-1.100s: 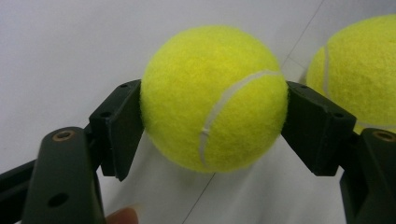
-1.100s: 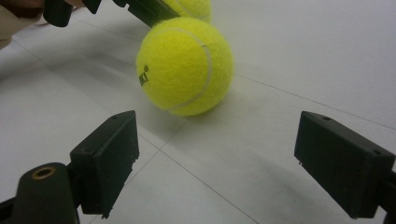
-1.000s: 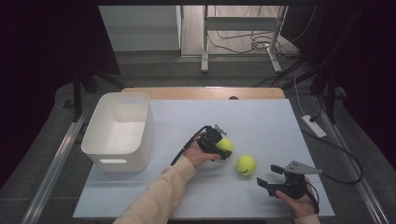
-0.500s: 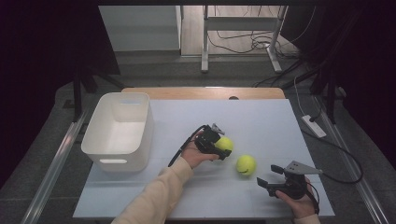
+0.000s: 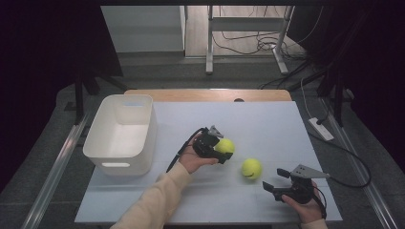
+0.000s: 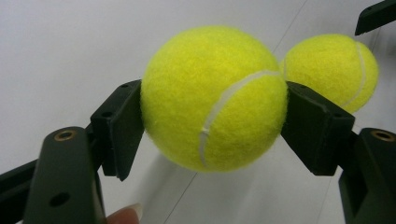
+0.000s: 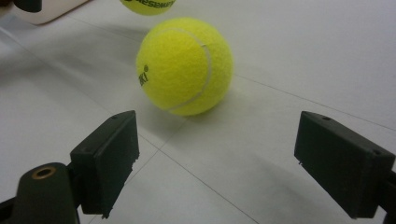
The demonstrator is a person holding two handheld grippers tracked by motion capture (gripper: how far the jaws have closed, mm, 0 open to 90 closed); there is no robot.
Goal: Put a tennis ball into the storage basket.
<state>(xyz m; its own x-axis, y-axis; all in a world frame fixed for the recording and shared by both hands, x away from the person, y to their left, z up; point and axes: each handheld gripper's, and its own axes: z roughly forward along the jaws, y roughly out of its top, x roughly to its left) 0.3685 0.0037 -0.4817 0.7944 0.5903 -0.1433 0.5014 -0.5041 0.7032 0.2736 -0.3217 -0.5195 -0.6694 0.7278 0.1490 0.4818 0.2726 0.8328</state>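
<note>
1. Two tennis balls are in play, both round, fuzzy and bright yellow with a pale curved seam.
2. One, the held ball [image 6: 214, 98], sits between the flat black pads of the left gripper [image 5: 224, 151], whose jaws press on it from either side. In the left gripper view its felt nap is plain, and a shadow lies on the sheet beneath it, so it looks lifted off the surface.
3. A fingertip with a pale nail [image 6: 125, 216] shows at the bottom edge of that view.
4. The second, the loose ball [image 5: 251, 168], rests on the table [image 5: 267, 119] just right of and nearer than the held one, the two apart. In the right gripper view [image 7: 185, 65] it bears small dark printed lettering on its left flank.
5. The right gripper [image 5: 274, 185] lies at the near right, its jaws spread wide with nothing between them; the loose ball sits a little beyond their tips. Its pads are blocky, matte black rectangles, and a grey three-cornered plate rides on top.
6. The table's cover is a smooth, pale sheet with thin straight lines across it.
7. A white plastic bin [image 5: 123, 131], rectangular with rounded corners and a handle slot in its near wall, stands at the left, well apart from both balls.
</note>
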